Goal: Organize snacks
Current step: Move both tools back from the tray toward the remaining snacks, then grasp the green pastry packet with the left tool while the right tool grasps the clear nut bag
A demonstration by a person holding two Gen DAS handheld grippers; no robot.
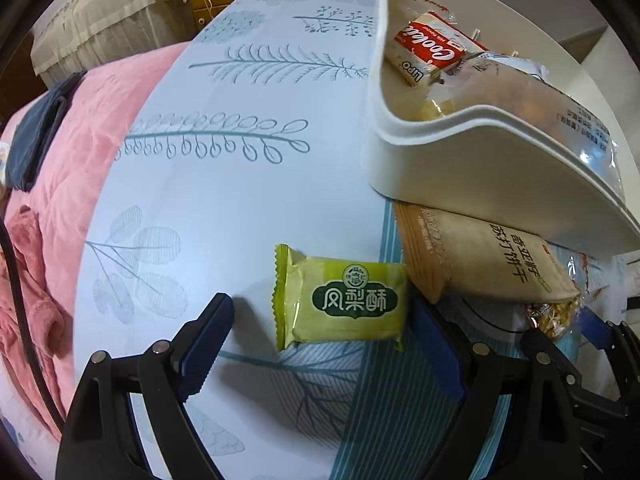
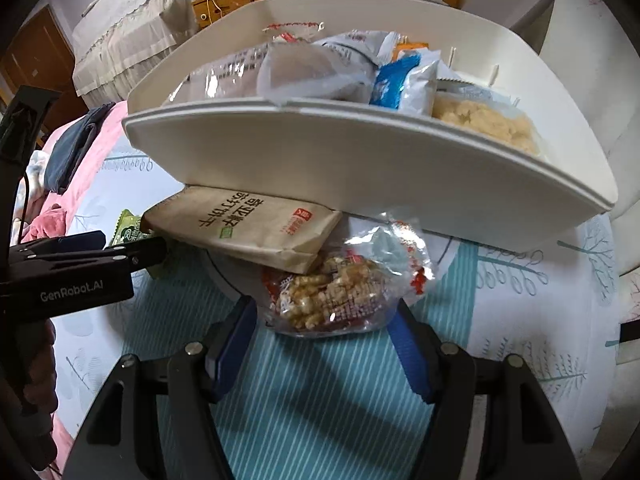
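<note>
- The left tool [image 1: 320, 320] is hovering low with its jaws standing apart, straddling the green pastry packet [image 1: 340, 304], which is lying flat on the leaf-print bench [image 1: 240, 184], just left of the tan cracker bag [image 1: 492, 264].
- The right tool [image 2: 324, 332] is also standing apart and holding nothing; the clear puffed-snack bag [image 2: 340, 292] is sitting just beyond its tips, partly tucked under the tan cracker bag [image 2: 248, 228].
- Both loose bags are lying near the front of the white snack bin [image 2: 360, 160], which is already holding several packets.
- The green packet is looking light and pillow-like, its foil likely slippery; I would judge that pinching across the short middle, gently, is suiting the crumbly pastry inside.
- The clear bag is looking soft, crinkly and fragile in its contents; taking it by the loose film end is seeming safer than squeezing its body.
- The tan bag is overlapping it, so lifting is likely dragging that one along.
</note>
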